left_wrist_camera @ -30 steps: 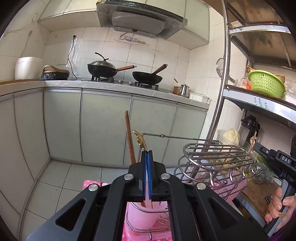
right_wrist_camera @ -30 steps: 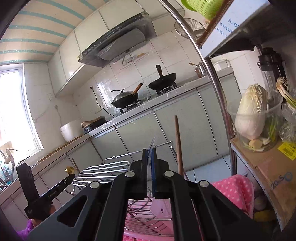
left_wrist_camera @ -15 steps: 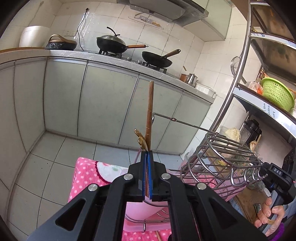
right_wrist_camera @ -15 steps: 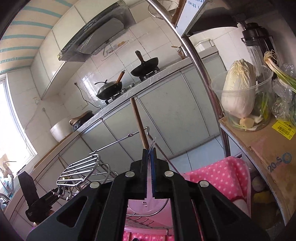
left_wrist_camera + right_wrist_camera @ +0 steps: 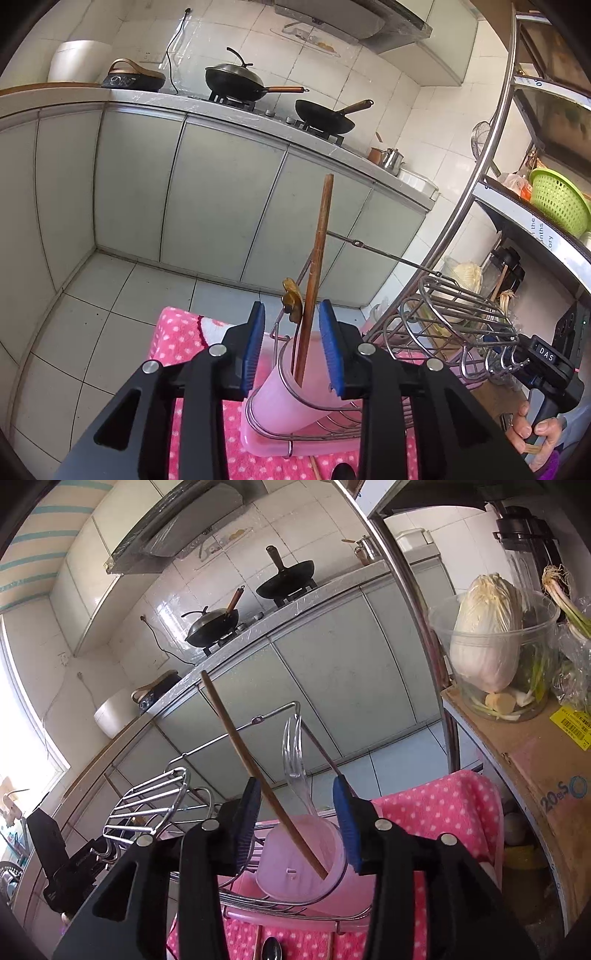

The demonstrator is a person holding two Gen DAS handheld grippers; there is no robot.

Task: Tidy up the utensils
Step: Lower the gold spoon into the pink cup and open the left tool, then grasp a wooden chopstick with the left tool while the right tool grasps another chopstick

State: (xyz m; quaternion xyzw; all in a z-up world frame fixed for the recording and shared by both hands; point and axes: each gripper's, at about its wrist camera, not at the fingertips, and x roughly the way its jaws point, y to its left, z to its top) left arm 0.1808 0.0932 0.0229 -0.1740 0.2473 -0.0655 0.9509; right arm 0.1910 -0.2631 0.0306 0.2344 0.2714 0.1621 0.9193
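Now, left hand-held gripper (image 5: 291, 347): jaws opening, pads clear of the wooden chopstick (image 5: 317, 266) standing between them with its lower end in the pink cup (image 5: 284, 402), long axis near upright, top leaning slightly right. A small amber utensil (image 5: 291, 300) sits beside it. Right hand-held gripper (image 5: 296, 821): jaws likewise opening, nothing pinched; a clear plastic fork (image 5: 295, 753) stands tines-up in the cup. Judged partly done: a spoon (image 5: 271, 949) remains on the dotted cloth (image 5: 450, 805).

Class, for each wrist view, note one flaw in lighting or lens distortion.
Left wrist view: fisheye bends the metal shelf post into a curve, corners black. Right wrist view: the window is blown out white; glare streaks the wall tiles.
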